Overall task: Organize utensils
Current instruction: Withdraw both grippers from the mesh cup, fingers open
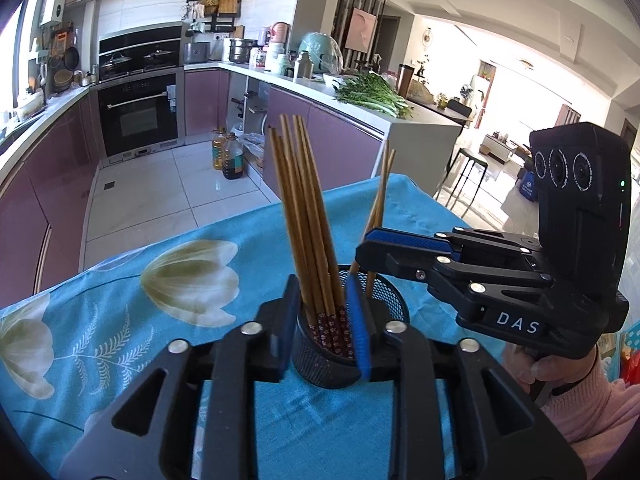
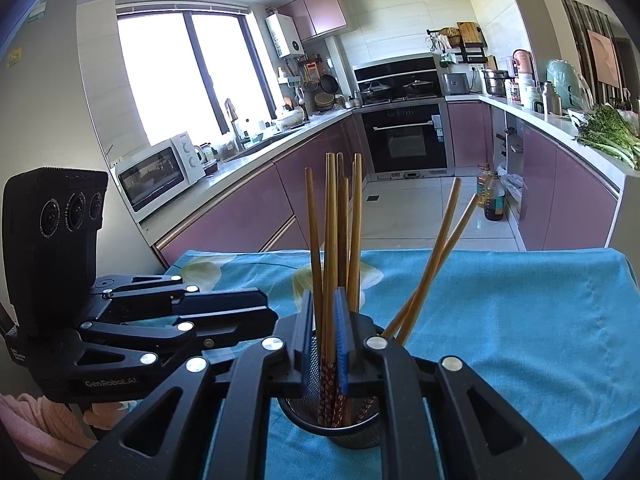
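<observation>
on the bench [image 1: 120, 280], covered by a blue flowered cloth, a black mesh cup [image 1: 320, 356] stands upright with a bundle of wooden chopsticks [image 1: 308, 220] standing tips-up inside it, their patterned red ends down in the cup. two more chopsticks [image 2: 432, 260] lean apart against the far rim. the left claw [image 1: 324, 320] straddles the bundle just above the rim, its pads spread with visible slack, so it pinches nothing. the right claw [image 2: 324, 328] sits narrow around a few sticks in the right wrist view; whether its pads press them i cannot tell, though a thin gap seems to show.

the sticks look light, stiff and smooth, so they will likely slide or fan out if squeezed off-centre. the best hold is probably low on the shafts, just above the rim, gathering them parallel before lifting. the cup looks light too and could tip or skid on the cloth if the sticks are levered sideways; its rim is the place to steady it.
</observation>
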A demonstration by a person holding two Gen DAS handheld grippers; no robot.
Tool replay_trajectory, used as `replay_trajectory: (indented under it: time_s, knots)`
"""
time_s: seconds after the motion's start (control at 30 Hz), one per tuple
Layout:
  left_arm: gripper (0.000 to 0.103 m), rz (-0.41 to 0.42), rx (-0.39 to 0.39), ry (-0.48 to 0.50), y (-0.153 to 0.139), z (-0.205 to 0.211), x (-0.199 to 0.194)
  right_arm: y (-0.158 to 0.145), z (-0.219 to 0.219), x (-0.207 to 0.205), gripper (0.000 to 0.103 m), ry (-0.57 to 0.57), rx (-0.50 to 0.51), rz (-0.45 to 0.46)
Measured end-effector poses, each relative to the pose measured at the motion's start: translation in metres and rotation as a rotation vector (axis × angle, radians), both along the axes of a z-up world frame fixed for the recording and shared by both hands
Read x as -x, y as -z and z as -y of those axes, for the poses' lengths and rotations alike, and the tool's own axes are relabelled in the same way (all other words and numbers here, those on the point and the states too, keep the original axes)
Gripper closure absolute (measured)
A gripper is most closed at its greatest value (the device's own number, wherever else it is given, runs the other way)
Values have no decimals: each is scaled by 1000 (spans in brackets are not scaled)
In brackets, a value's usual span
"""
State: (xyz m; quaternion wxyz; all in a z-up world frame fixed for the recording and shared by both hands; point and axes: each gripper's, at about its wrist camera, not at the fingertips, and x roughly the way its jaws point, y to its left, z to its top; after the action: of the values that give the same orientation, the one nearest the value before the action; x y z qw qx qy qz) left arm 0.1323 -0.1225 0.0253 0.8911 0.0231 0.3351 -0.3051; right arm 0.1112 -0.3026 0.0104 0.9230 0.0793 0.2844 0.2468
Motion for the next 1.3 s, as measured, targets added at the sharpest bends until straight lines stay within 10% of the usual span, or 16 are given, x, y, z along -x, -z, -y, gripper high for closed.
replay_trajectory:
  time_s: [0.47,0.73,1.3]
  knots:
    - [6,162,10,-224,-6,-47,36,1,-15,27,40,26,31,59]
    - [6,248,-1,-342,-3,-77,58,3,-24,48,8,114,83,174]
    - [6,430,24,-580,-6,-119,96,13,-48,76,7,198,137,330]
